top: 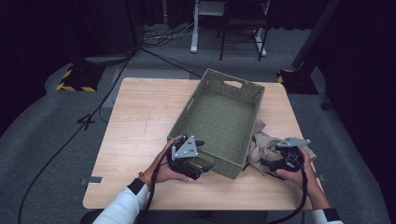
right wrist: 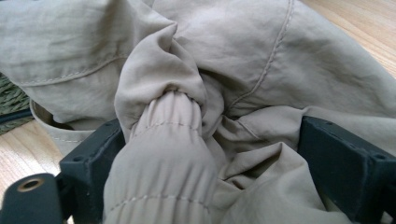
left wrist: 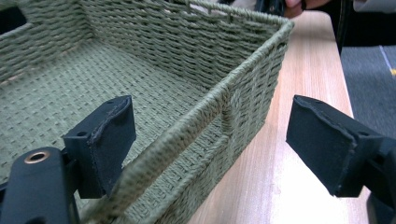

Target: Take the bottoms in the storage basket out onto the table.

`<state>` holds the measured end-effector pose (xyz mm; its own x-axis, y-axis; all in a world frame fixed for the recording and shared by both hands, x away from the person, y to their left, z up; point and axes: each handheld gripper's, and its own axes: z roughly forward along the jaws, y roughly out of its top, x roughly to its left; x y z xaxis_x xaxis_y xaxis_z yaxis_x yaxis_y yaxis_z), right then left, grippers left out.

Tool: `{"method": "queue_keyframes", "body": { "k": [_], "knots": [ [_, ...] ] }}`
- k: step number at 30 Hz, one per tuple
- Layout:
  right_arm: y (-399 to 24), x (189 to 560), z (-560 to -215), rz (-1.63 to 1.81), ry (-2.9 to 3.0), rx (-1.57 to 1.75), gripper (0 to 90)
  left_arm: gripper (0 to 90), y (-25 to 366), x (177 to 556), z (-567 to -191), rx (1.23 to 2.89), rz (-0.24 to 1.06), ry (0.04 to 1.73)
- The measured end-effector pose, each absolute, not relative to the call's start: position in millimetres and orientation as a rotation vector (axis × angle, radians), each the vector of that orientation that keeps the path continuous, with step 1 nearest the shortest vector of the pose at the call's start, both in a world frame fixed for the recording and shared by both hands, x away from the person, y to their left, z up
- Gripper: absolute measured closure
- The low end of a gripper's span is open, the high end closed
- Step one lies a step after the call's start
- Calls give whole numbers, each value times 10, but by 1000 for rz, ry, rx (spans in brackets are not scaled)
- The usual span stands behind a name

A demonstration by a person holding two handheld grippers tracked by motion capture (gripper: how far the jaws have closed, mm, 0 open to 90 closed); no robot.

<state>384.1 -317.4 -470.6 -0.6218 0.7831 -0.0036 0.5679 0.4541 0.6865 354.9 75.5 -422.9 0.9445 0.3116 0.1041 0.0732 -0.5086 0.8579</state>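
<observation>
Where grey carpet rings the wooden table (top: 140,121) — left tongs (top: 201,164) agape astride basket (top: 219,116) rim, right tongs (top: 267,164) full of beige cloth (top: 259,140).

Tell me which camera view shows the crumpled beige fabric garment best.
The right gripper view: the crumpled beige fabric garment appears close up, seams and gathered cuff clear. The high view shows it small beside the green woven basket.

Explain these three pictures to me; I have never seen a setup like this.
A person at a wooden table holds a hand tool with two black jaws in each hand. The high view looks down from above; the other two views come from cameras riding on each tool. The left gripper stands open astride the near wall of a green woven basket, one jaw inside, one outside. The right gripper has bunched beige cloth between its jaws; whether they press it is unclear.
</observation>
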Motion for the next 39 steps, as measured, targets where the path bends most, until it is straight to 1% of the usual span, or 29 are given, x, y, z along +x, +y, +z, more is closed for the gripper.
{"method": "queue_keyframes", "body": {
  "k": [3, 6, 8, 10, 13, 17, 18, 20, 21, 22, 24, 26, 28, 30, 31, 32, 39],
  "knots": [
    [-3168, 3840, -4708, 940, 2390, 1148, 109, 182, 716, 3606, -4248, 2091, 262, 280],
    [-3171, 3839, -4714, 946, 2389, 1151, 107, 281, 676, 3645, -4267, 2091, 233, 280],
    [-3171, 3840, -4716, 944, 2390, 1150, 106, 303, 650, 3660, -4284, 2096, 225, 275],
    [-3172, 3839, -4717, 945, 2389, 1151, 105, 353, 627, 3674, -4297, 2095, 231, 289],
    [-3171, 3839, -4719, 945, 2389, 1154, 105, 361, 597, 3695, -4323, 2109, 212, 289],
    [-3172, 3840, -4721, 945, 2391, 1155, 103, 315, 537, 3705, -4336, 2116, 194, 283],
    [-3172, 3840, -4721, 945, 2391, 1155, 103, 315, 514, 3706, -4339, 2125, 195, 281],
    [-3166, 3842, -4721, 939, 2391, 1158, 101, 286, 460, 3712, -4344, 2148, 213, 277],
    [-3166, 3843, -4721, 938, 2391, 1158, 100, 313, 442, 3713, -4345, 2146, 218, 277],
    [-3166, 3843, -4721, 938, 2391, 1158, 100, 313, 433, 3714, -4339, 2146, 211, 269],
    [-3165, 3844, -4721, 938, 2392, 1163, 100, 361, 409, 3711, -4337, 2154, 226, 255],
    [-3162, 3843, -4721, 933, 2391, 1162, 100, 361, 388, 3700, -4339, 2166, 246, 249],
    [-3158, 3844, -4723, 932, 2391, 1164, 98, 382, 387, 3712, -4332, 2172, 239, 248],
    [-3158, 3844, -4724, 932, 2392, 1165, 97, 425, 394, 3728, -4322, 2181, 231, 244],
    [-3158, 3844, -4724, 932, 2392, 1165, 97, 425, 390, 3729, -4317, 2187, 228, 242],
    [-3158, 3843, -4725, 933, 2390, 1166, 97, 448, 388, 3730, -4312, 2192, 225, 249],
    [-3168, 3835, -4730, 940, 2391, 1167, 97, 469, 404, 3745, -4313, 2187, 230, 278]
  ]
}}
